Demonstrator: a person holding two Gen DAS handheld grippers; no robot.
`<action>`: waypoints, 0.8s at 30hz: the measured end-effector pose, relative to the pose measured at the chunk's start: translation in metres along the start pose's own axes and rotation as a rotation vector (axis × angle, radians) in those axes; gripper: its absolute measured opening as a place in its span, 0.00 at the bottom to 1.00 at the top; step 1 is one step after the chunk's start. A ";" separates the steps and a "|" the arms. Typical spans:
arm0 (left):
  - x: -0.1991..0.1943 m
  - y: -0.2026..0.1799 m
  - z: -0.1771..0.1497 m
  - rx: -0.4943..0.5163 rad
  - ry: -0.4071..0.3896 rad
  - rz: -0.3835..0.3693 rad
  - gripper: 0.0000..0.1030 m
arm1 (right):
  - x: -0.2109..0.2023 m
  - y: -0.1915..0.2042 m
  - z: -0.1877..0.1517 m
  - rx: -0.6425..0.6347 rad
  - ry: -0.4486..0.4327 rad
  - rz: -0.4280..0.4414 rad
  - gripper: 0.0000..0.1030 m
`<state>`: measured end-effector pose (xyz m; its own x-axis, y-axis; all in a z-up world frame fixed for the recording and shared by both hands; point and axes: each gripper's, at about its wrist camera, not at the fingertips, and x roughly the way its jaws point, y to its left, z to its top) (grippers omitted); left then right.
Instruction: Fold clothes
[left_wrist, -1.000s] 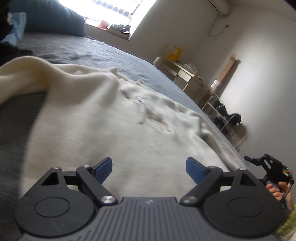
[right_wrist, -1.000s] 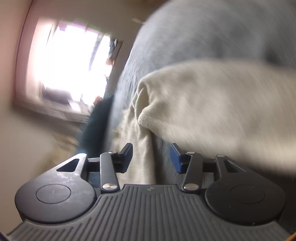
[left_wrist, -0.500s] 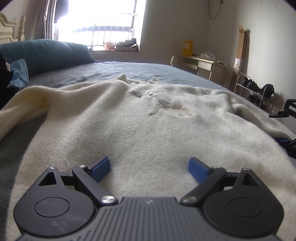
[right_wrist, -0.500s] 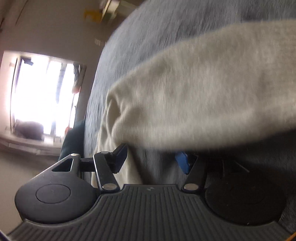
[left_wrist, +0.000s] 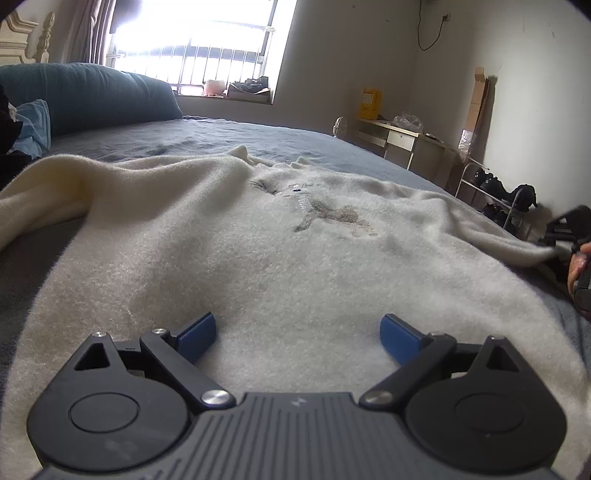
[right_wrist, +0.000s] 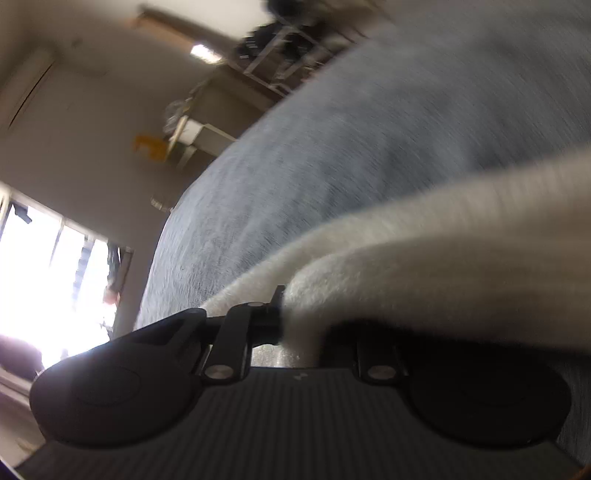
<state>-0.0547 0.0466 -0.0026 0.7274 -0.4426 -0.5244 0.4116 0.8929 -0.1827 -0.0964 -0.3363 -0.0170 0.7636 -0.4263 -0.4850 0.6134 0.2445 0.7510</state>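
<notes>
The cream sweater (left_wrist: 280, 236) lies spread flat on the grey-blue bed (left_wrist: 221, 136), its embroidered front facing up; the left gripper (left_wrist: 298, 334) hovers low over the near hem with its jaws spread wide, a little wider than a second ago, nothing between the blue pads (left_wrist: 195, 332); the view has levelled since the tilted earlier frame, so the window and desk (left_wrist: 402, 142) now sit upright. On the right, the right gripper (right_wrist: 295, 321) has just been closing and is now clamped narrowly on the sweater's sleeve (right_wrist: 424, 266), which drapes over and hides the right-hand finger; half a second ago the jaws stood apart beneath that cloth. In the left view the sleeve end (left_wrist: 517, 251) reaches the person's hand (left_wrist: 578, 266).
</notes>
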 end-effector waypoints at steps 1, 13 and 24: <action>0.000 0.000 0.000 -0.002 0.000 -0.002 0.94 | 0.002 0.009 0.011 -0.078 -0.011 0.013 0.13; 0.003 -0.002 0.000 0.016 0.013 0.010 0.95 | 0.051 0.036 0.112 -0.662 0.030 0.052 0.11; 0.005 -0.001 0.001 0.021 0.018 0.009 0.95 | 0.099 -0.039 0.169 -0.213 0.475 0.018 0.42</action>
<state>-0.0505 0.0429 -0.0040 0.7211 -0.4327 -0.5412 0.4163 0.8949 -0.1608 -0.0791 -0.5352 -0.0187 0.7512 0.0100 -0.6599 0.5889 0.4413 0.6771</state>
